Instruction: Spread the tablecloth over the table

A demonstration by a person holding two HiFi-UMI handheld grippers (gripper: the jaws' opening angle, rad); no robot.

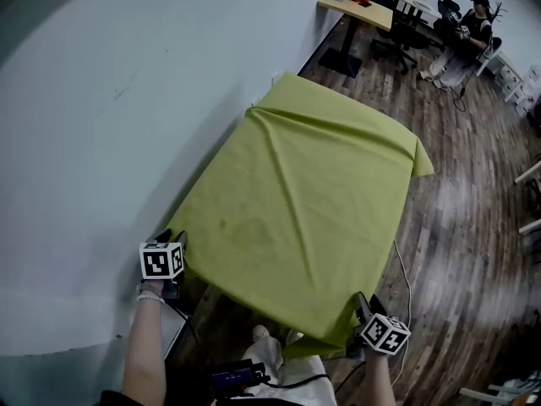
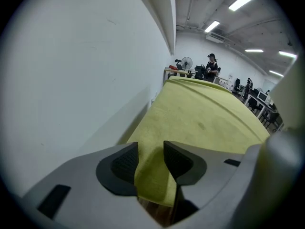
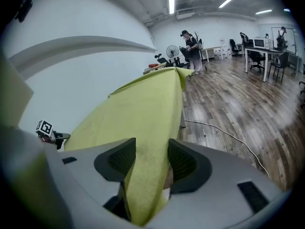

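Cloth (image 1: 296,201) | left hand-held gripper (image 2: 151,149): spread, corner between, unpinched | right hand-held gripper (image 3: 152,147): spread, corner between, unpinched

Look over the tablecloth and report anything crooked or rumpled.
The tablecloth isn't lying flat. Its far right corner sticks out past the table as a loose flap, and long creases fan out from the far left corner. The near right corner is bunched at the right claw.
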